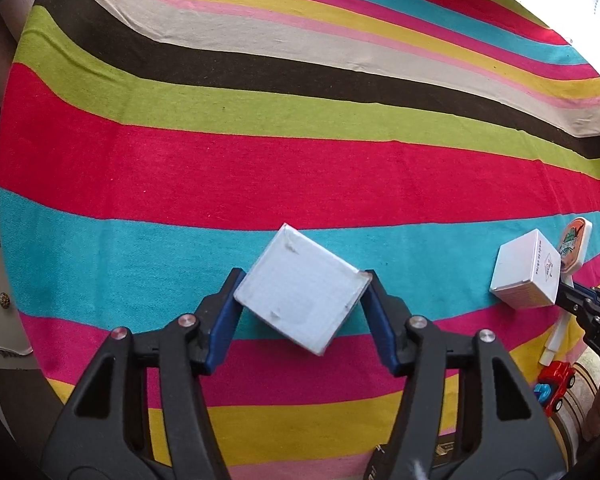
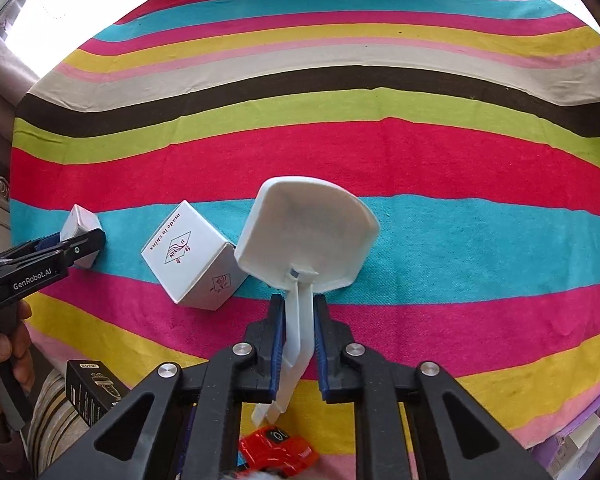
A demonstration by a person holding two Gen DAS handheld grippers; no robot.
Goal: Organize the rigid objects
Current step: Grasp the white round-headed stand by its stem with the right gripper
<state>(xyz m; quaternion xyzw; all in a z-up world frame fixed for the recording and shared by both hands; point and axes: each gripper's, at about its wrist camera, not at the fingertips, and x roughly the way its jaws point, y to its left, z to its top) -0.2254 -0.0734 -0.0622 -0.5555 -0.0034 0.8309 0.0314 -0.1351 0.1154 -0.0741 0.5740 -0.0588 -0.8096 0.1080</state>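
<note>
A: What's cut off?
B: The small red plastic toy car [image 2: 276,450], half hidden. Two white cardboard boxes; left gripper [image 1: 302,280] clamps the plain white box [image 1: 300,286] over the striped cloth [image 1: 260,176].
A: Right gripper [image 2: 298,312]?
B: Pinching the white plastic paddle's [image 2: 306,232] stem, beside the printed box [image 2: 194,254].

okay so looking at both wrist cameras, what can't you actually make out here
- Black box, right wrist view: gripper frame covers its lower part; label too small to read.
- Red toy car, right wrist view: cut off by the bottom edge and gripper frame.
- Paddle-shaped white piece, right wrist view: only its blank back shows.
- Plain white box, right wrist view: left gripper hides most.
</note>
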